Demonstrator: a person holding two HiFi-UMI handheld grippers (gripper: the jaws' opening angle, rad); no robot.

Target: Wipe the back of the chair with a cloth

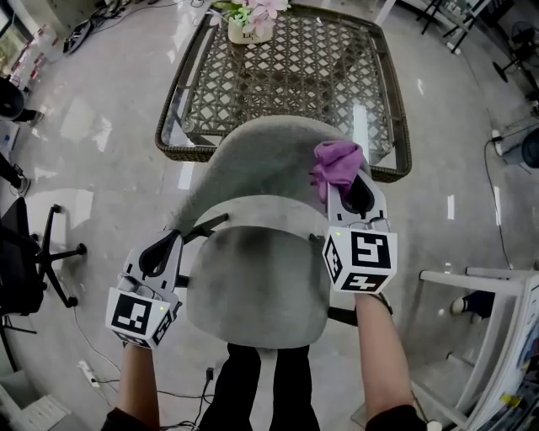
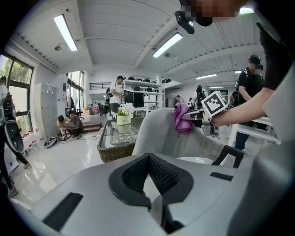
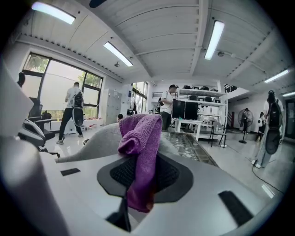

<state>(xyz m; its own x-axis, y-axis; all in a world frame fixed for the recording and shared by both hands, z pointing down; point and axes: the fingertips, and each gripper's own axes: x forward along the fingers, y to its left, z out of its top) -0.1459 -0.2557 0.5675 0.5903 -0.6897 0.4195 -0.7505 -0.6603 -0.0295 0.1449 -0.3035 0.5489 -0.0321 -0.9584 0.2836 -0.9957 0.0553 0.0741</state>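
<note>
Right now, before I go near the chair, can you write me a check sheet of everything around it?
Surface: chair back, grey, no marks seen.
Job's things: purple cloth, bunched at the chair back's upper right edge.
Clutter: flower pot on the wicker table.
Grippers: right tongs shut on the cloth; left tongs shut, empty, beside the seat.
Cables: power strip with its cord on the floor, lower left.
Surroundings: black office chair left, white frame right, people farther off.
</note>
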